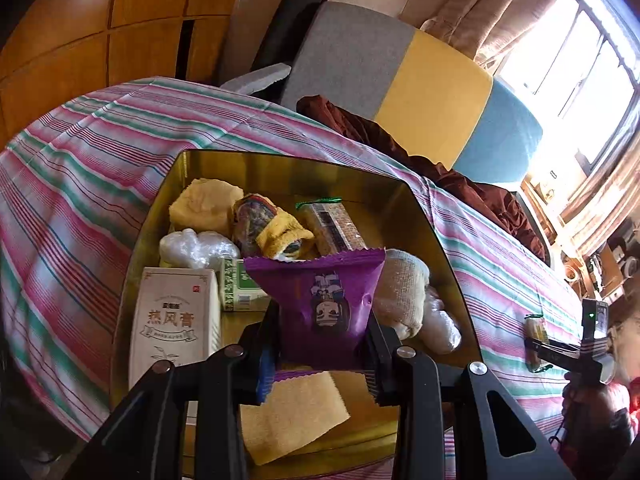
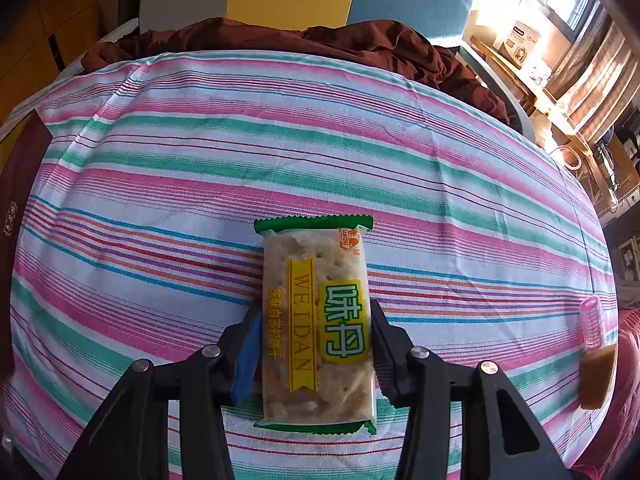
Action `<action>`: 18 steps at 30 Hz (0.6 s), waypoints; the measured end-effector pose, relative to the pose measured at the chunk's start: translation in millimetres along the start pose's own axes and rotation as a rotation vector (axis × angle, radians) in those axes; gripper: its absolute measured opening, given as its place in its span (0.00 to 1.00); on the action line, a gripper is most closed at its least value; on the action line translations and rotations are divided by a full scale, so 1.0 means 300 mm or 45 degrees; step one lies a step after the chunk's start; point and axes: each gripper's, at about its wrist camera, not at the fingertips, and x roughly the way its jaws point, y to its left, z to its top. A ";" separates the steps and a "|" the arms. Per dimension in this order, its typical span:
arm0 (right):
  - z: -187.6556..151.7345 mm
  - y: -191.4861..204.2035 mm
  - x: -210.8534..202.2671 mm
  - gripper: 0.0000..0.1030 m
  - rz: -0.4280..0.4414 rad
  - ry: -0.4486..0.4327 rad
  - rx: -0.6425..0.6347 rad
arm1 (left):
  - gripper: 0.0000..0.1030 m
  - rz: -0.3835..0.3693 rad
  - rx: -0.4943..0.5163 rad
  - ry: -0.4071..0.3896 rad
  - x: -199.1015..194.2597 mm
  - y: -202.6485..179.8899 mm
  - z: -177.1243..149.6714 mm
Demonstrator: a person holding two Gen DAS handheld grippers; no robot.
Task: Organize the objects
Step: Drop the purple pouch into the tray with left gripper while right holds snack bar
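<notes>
My left gripper (image 1: 322,320) is shut on a purple snack packet (image 1: 324,304) and holds it over the gold tin box (image 1: 424,216). The tin holds a white carton (image 1: 176,320), a green box (image 1: 240,286), yellow cloths (image 1: 204,204), plastic-wrapped bundles (image 1: 192,248) and a snack bar (image 1: 332,228). My right gripper (image 2: 316,320) is closed against both sides of a green-edged cracker packet (image 2: 316,324) that lies on the striped cloth (image 2: 280,140). The right gripper also shows in the left wrist view (image 1: 560,348), with the cracker packet (image 1: 534,328) under it.
A pink hair roller (image 2: 592,324) and a tan block (image 2: 596,376) lie at the right edge of the cloth. A dark brown lid (image 2: 20,208) is at the left. A maroon cloth (image 2: 360,44) and a cushioned chair (image 1: 400,80) sit behind the table.
</notes>
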 end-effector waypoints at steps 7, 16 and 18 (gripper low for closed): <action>0.002 -0.001 0.002 0.47 0.000 0.001 -0.001 | 0.39 -0.038 0.014 0.064 0.104 -0.078 0.040; 0.008 0.007 0.002 0.47 -0.006 -0.002 -0.008 | 0.47 0.019 -0.001 0.067 0.108 -0.059 0.030; 0.009 0.011 -0.001 0.47 0.019 -0.003 -0.008 | 0.47 0.041 0.003 0.049 0.084 -0.045 0.017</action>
